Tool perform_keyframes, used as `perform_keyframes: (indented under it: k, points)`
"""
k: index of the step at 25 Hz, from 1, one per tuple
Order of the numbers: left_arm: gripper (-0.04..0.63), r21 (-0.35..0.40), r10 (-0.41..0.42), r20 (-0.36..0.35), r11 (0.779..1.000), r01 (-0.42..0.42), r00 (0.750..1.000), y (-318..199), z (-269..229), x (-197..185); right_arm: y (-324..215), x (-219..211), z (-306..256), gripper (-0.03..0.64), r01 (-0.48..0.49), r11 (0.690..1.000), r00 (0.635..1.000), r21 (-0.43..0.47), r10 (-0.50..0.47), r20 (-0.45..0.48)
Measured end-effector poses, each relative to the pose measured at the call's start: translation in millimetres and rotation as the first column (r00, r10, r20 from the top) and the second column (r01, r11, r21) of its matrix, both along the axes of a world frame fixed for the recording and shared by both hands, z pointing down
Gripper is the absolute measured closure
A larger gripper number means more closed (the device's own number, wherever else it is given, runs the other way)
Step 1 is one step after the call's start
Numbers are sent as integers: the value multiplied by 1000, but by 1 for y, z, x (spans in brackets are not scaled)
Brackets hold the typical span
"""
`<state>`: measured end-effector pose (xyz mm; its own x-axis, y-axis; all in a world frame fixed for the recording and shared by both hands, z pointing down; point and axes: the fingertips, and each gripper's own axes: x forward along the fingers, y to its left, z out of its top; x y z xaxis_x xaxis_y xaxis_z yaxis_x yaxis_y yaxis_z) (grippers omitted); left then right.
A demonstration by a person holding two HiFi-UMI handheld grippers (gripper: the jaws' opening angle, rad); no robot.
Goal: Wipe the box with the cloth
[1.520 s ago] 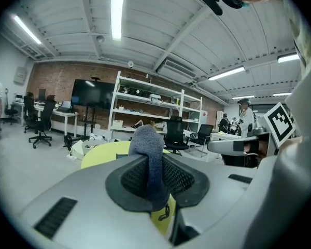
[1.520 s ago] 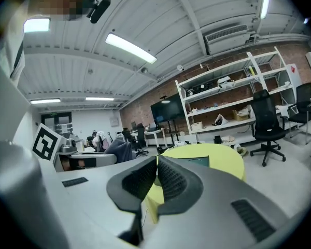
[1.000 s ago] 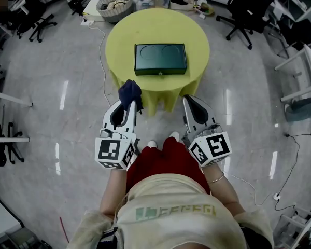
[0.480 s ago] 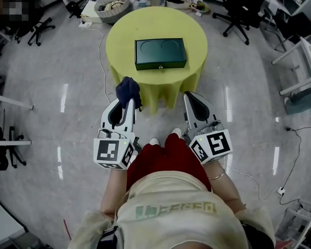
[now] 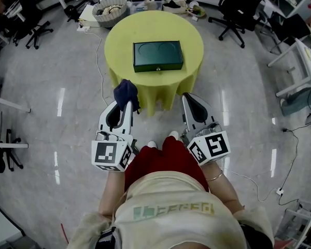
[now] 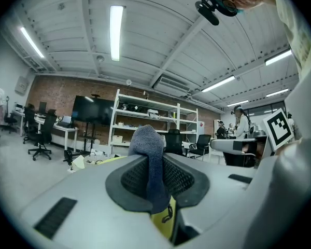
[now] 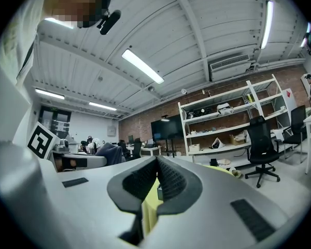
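A dark green box (image 5: 158, 56) lies flat in the middle of a round yellow table (image 5: 119, 35) ahead of me. My left gripper (image 5: 125, 104) is shut on a dark blue cloth (image 5: 126, 92), which bunches above its tips short of the table's near edge. In the left gripper view the cloth (image 6: 150, 162) stands pinched between the jaws of the left gripper (image 6: 154, 183). My right gripper (image 5: 187, 100) is shut with nothing in it, level with the left one; in its own view the right gripper (image 7: 155, 178) shows its jaws closed together.
Office chairs (image 5: 233, 9) stand at the far right and a chair (image 5: 31, 14) at the far left. A round basket (image 5: 111, 7) and clutter sit behind the table. A cable (image 5: 99, 61) runs along the floor left of the table. White desks (image 5: 300, 61) line the right.
The view has shifted slightly; the table and box sit a little left of before. Both grippers hold much the same pose, the cloth still gripped.
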<state>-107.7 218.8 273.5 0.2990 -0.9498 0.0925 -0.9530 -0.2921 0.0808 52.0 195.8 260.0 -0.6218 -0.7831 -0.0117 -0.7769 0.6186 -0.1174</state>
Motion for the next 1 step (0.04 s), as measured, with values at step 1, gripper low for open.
perform_keyframes:
  k: [1]
  points:
    - [534, 0, 0, 0, 1000, 0, 1000, 2, 0, -1, 2, -1, -1, 580, -1, 1000, 1000, 1, 1, 0]
